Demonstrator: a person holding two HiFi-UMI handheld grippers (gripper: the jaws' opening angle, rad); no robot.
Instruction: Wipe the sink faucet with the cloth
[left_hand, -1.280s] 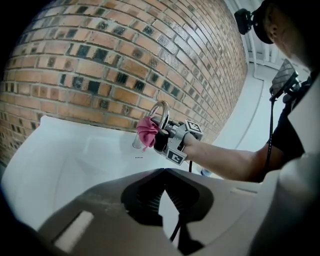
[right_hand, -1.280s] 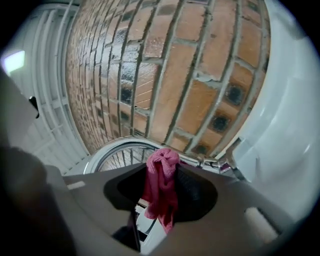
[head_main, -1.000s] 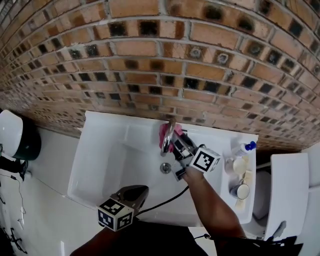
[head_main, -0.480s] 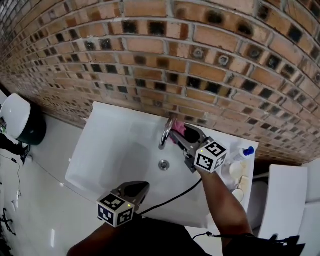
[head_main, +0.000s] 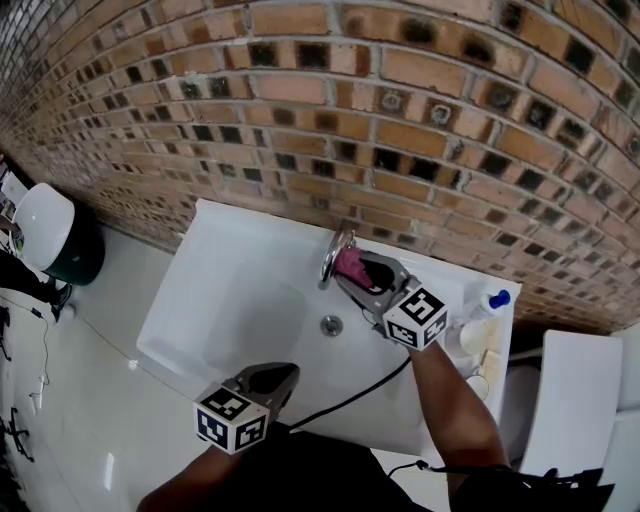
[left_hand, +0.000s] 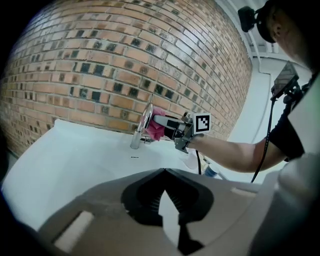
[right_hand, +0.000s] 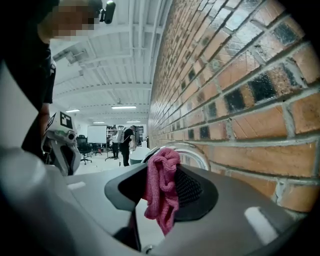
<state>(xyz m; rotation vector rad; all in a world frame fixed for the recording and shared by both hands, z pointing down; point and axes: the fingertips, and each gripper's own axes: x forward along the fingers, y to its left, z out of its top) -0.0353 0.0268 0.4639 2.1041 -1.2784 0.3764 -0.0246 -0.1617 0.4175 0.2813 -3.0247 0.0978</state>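
In your right gripper view the cloth (right_hand: 161, 192) hides most of the faucet (right_hand: 194, 151), and the distant people (right_hand: 122, 142) are too small to make out.

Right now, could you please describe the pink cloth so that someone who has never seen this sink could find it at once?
Below the brick wall sits a white rectangular sink with a curved chrome faucet at its back edge. Against that faucet is a crumpled pink cloth, clamped in the right gripper. It is the only pink, soft thing there.
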